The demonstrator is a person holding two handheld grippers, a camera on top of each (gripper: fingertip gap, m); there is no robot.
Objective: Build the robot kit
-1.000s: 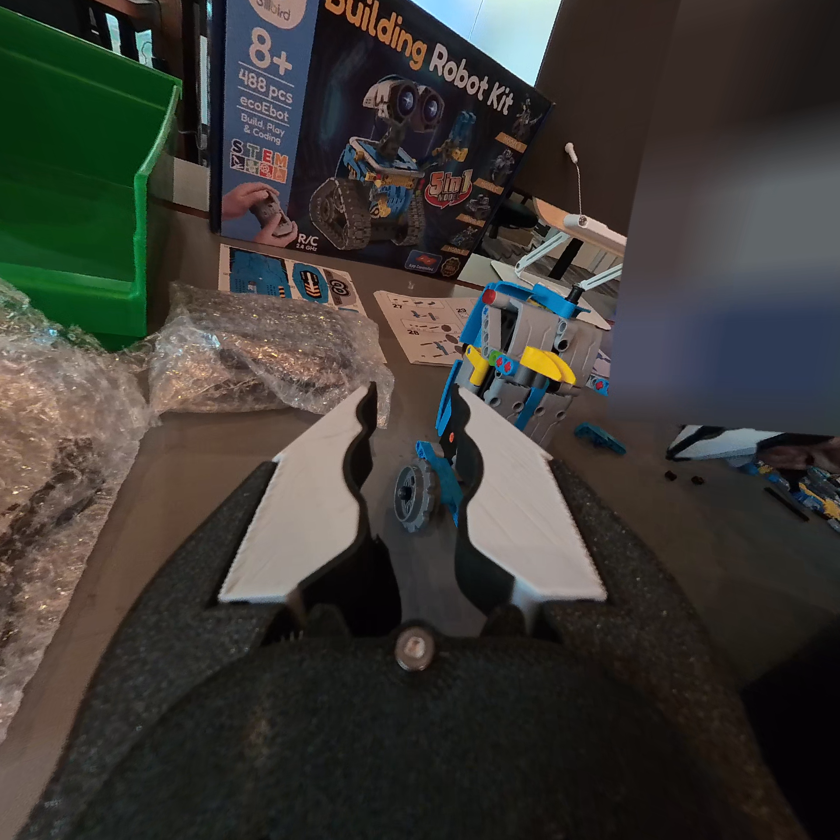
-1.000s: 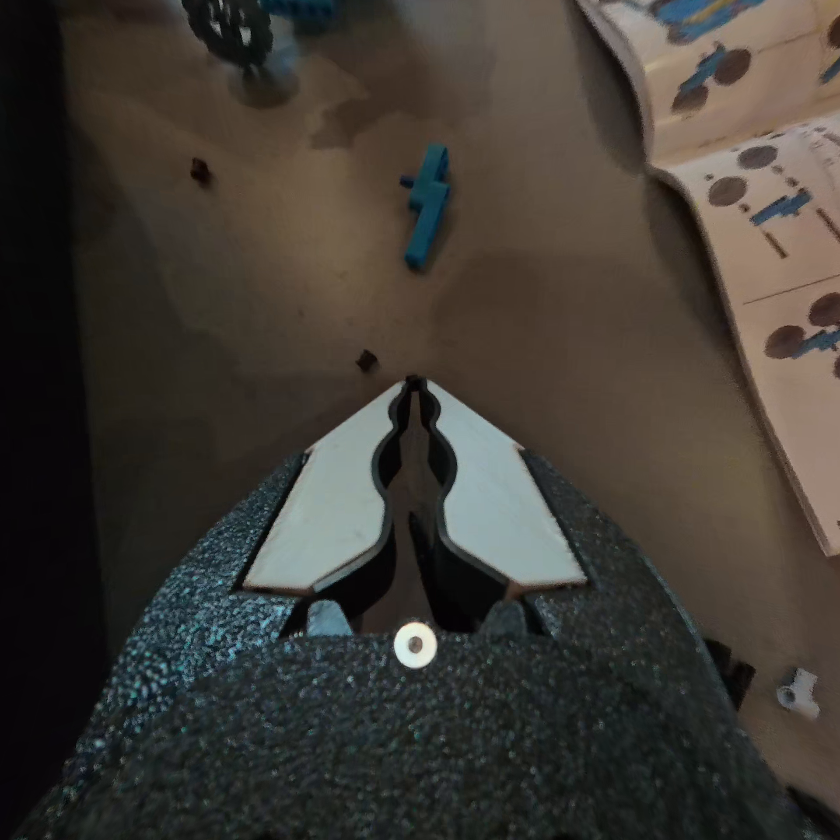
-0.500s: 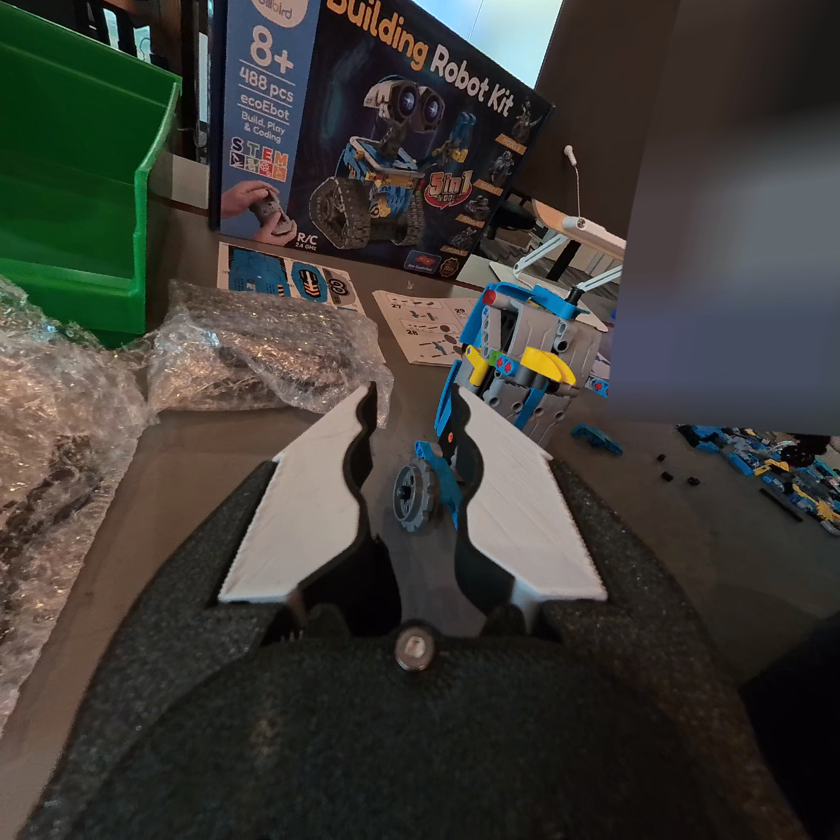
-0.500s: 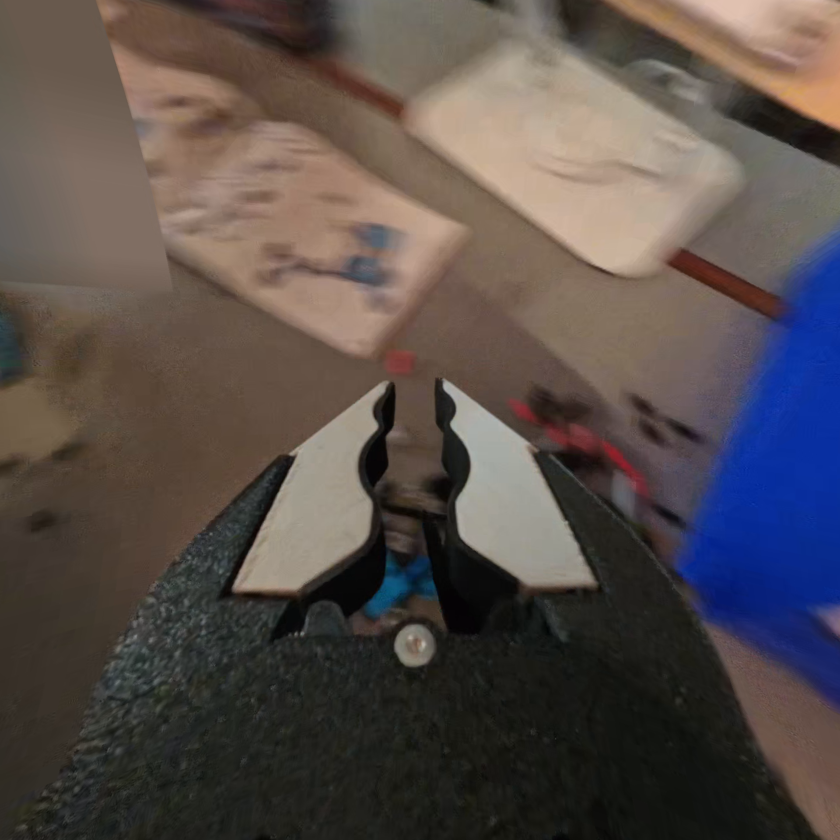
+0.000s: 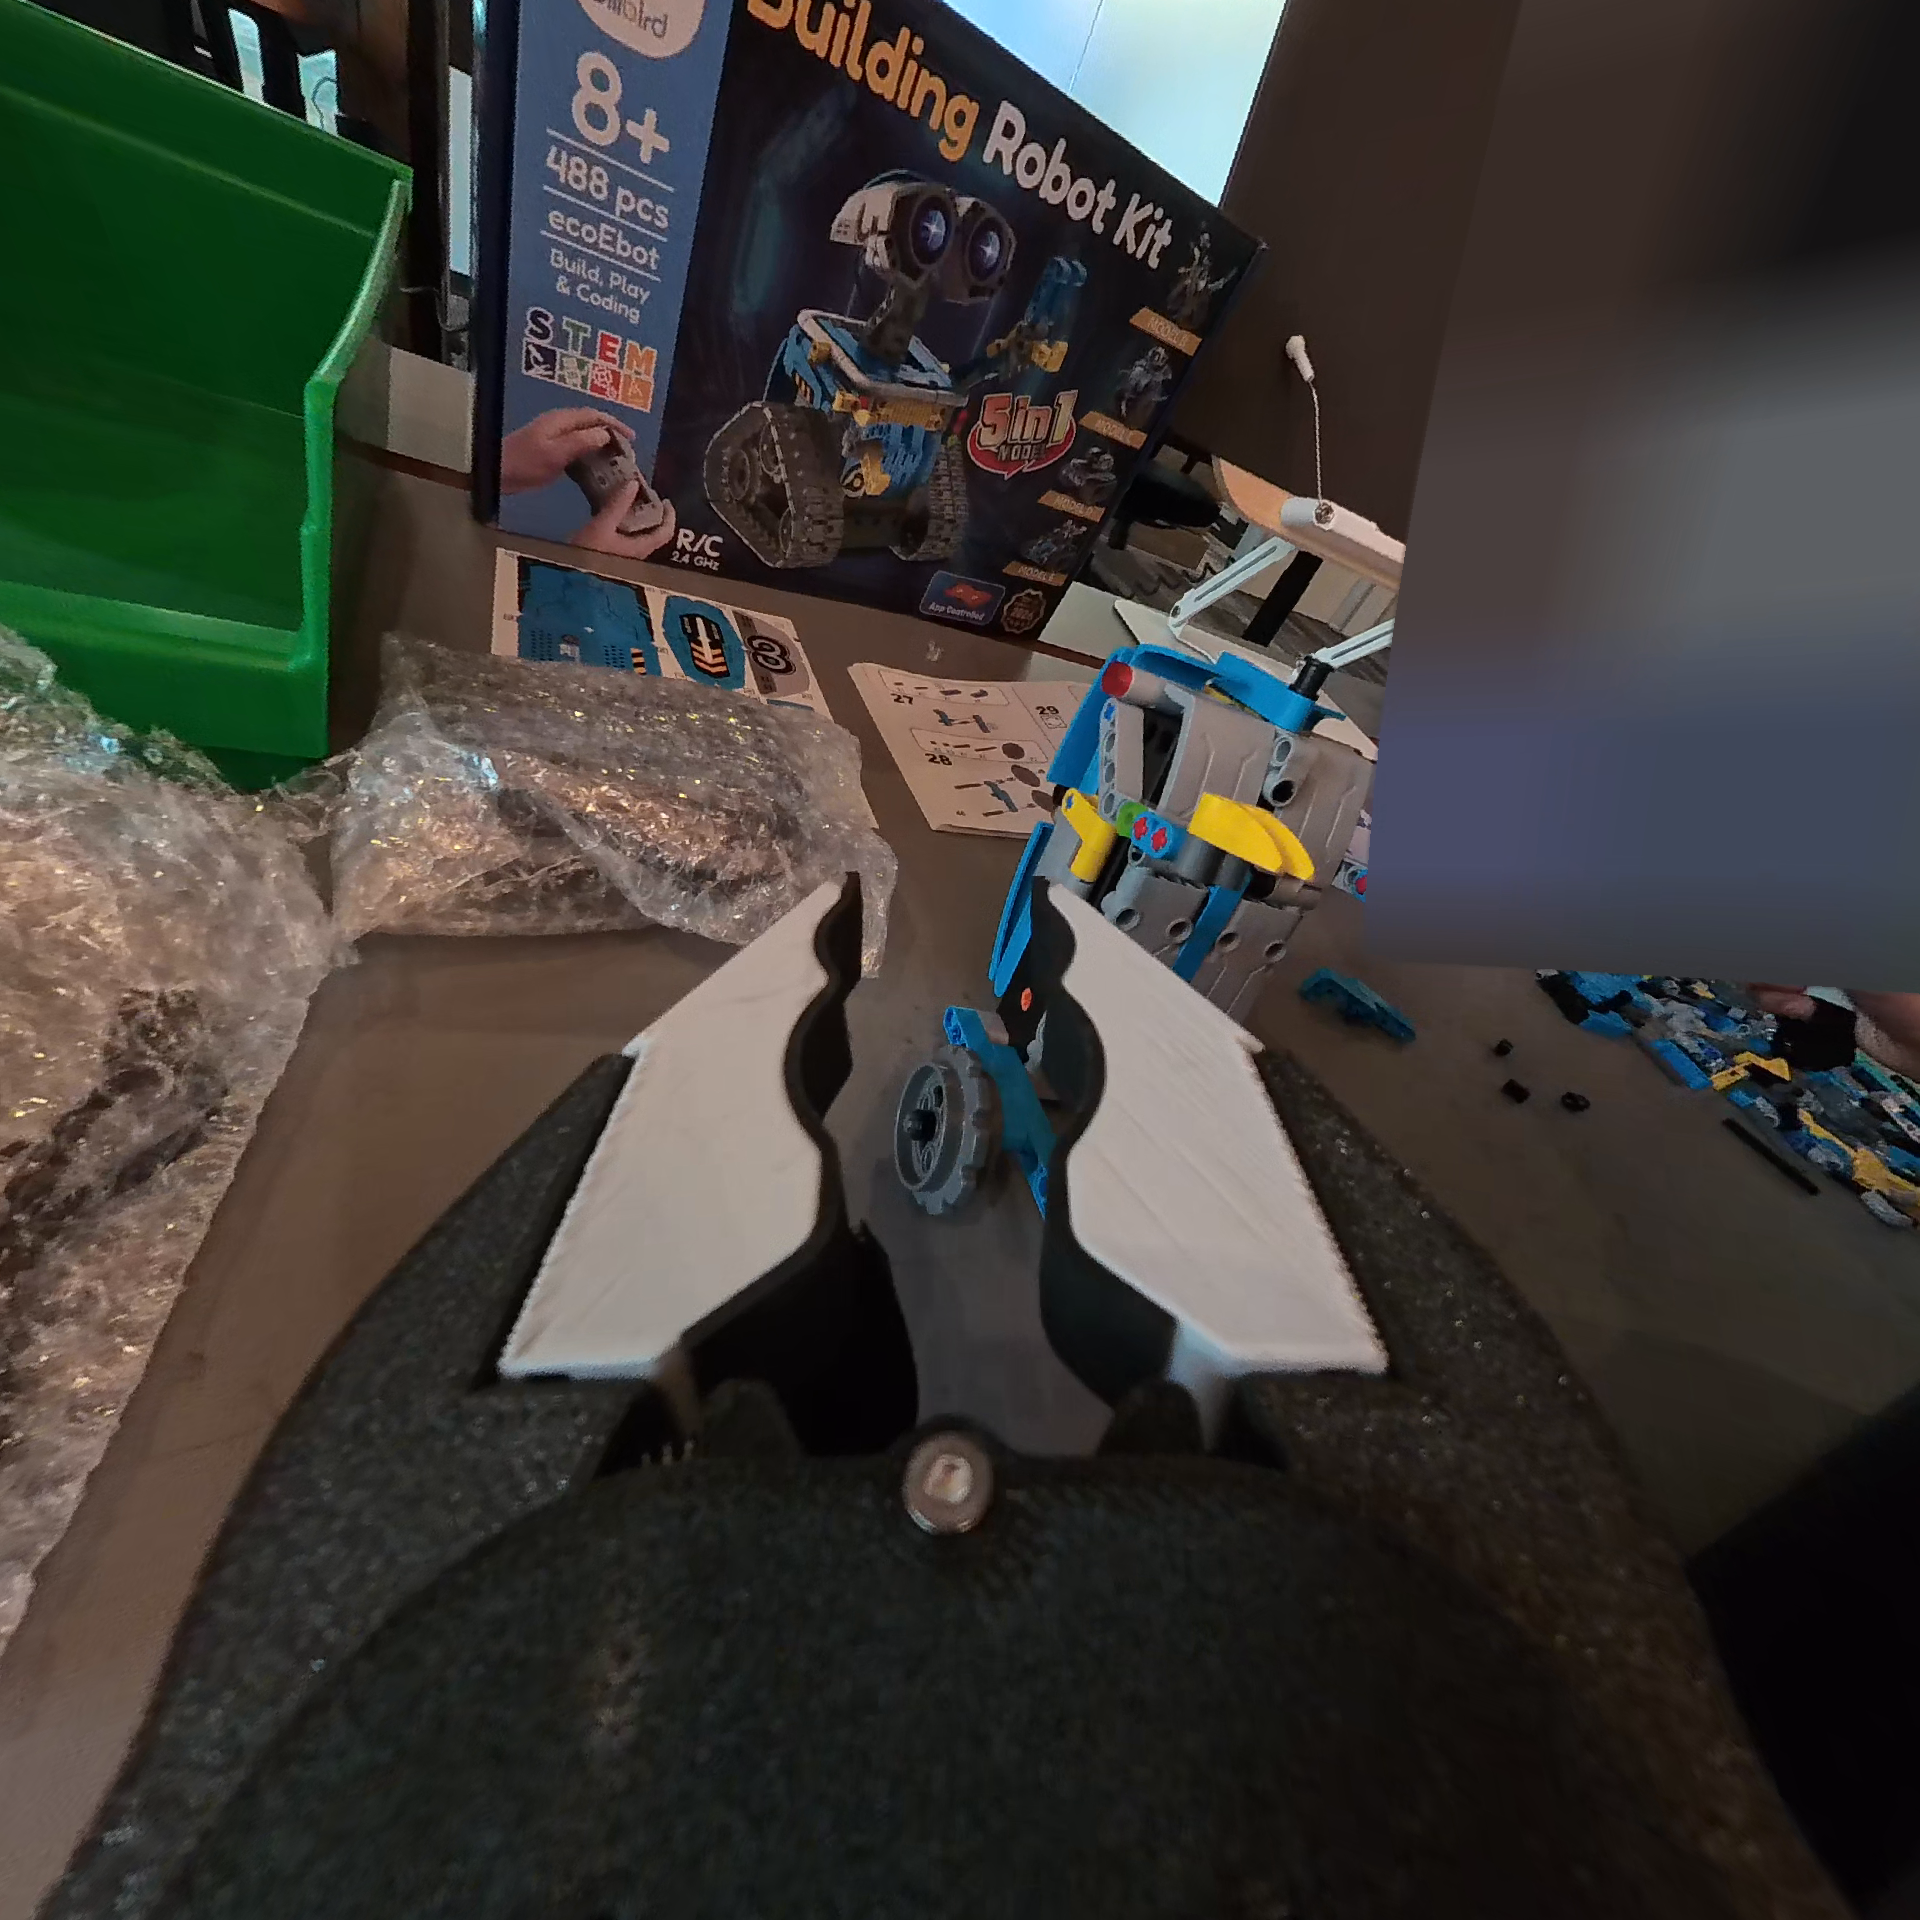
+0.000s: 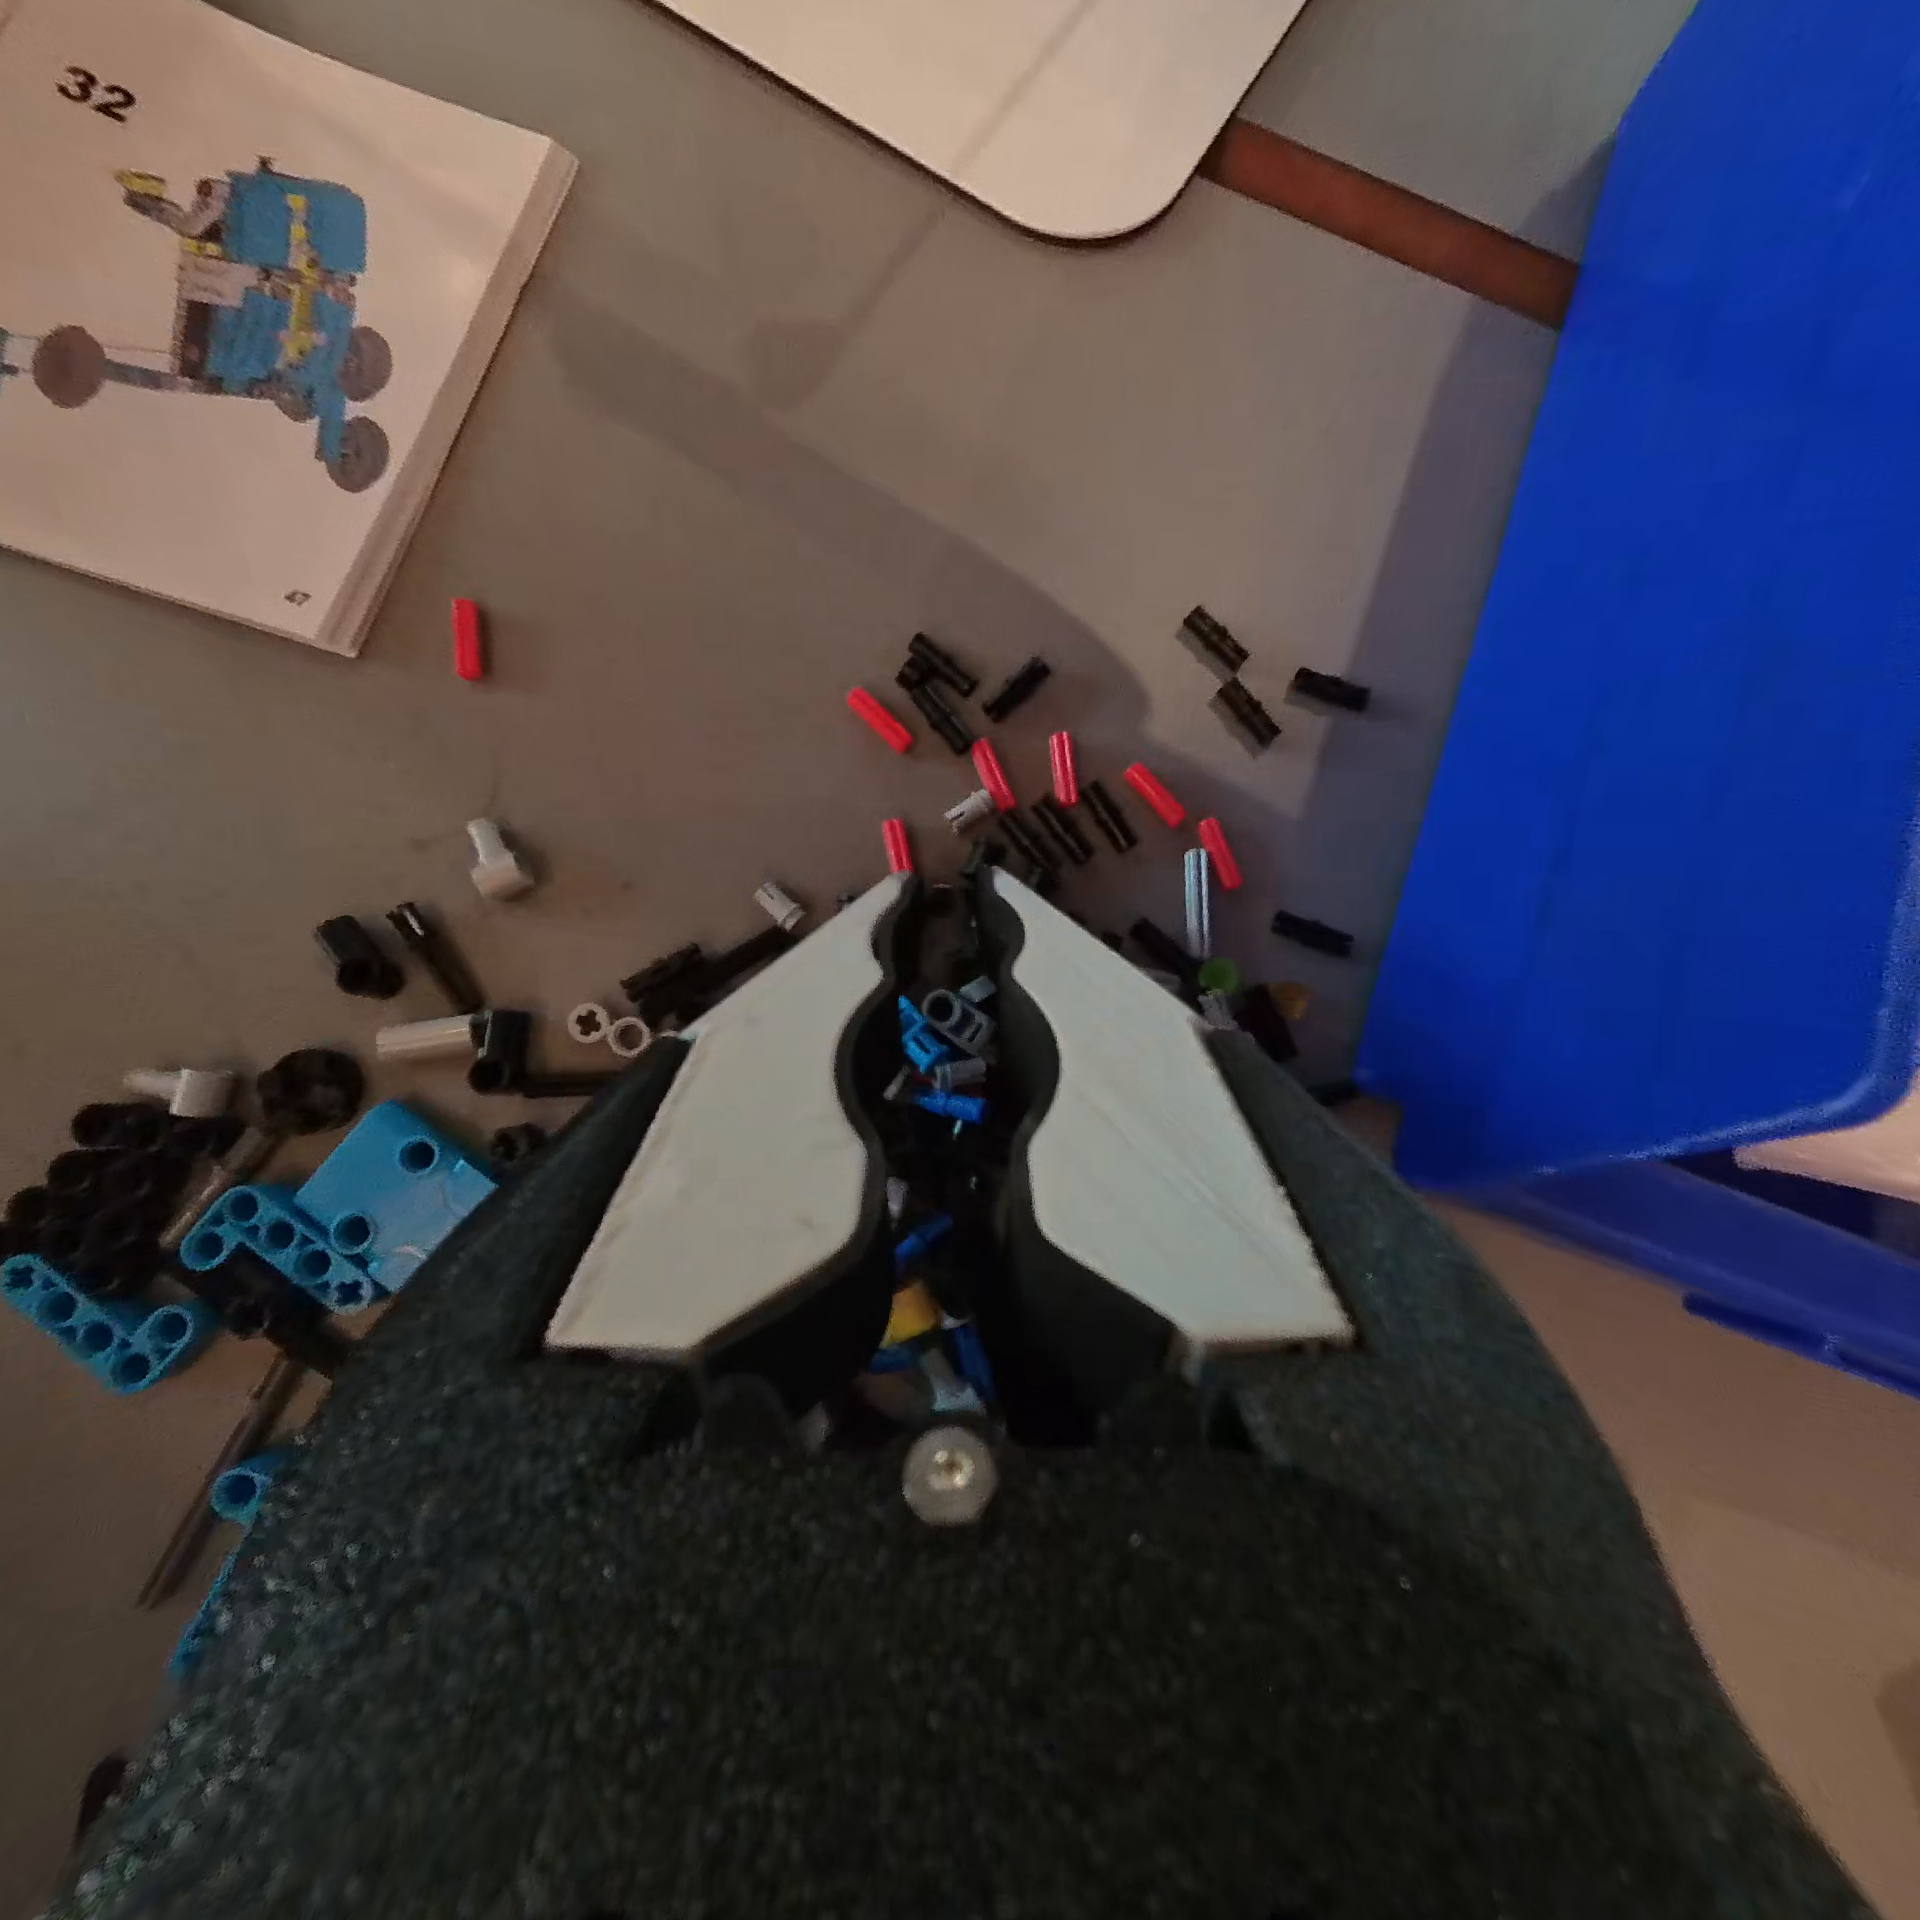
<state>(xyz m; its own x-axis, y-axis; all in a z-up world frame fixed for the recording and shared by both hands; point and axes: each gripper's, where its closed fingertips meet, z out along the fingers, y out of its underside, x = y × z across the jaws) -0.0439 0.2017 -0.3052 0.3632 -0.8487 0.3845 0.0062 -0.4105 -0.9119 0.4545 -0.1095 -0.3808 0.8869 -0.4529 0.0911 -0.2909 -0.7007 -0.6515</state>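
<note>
In the left wrist view my left gripper [image 5: 945,914] is open and low over the grey table [image 5: 416,1091]. A grey gear wheel [image 5: 940,1138] on a blue beam [image 5: 1003,1091] stands between the fingers, and the right finger [image 5: 1174,1143] is against that beam. The beam belongs to a blue, grey and yellow robot model [image 5: 1195,821] just beyond. In the right wrist view my right gripper [image 6: 945,883] holds nothing, its jaws a narrow gap apart. It hovers over a heap of small parts [image 6: 945,1039], with red pins [image 6: 992,774] and black pins [image 6: 940,665] just ahead.
Left wrist view: green bin [image 5: 156,364], kit box [image 5: 831,312], bubble-wrap bags [image 5: 582,800], sticker sheet [image 5: 644,639], instruction sheet [image 5: 956,748], loose parts [image 5: 1766,1070] at right. Right wrist view: blue bin [image 6: 1714,520] close on the right, open booklet [image 6: 239,312], white board [image 6: 987,94], blue beams [image 6: 275,1242]. Some 60 cm of space lies between my two pairs of fingers.
My right gripper has swung from bare table near a single blue piece to above the pins by the blue bin, and its jaws have parted. The left gripper has not moved.
</note>
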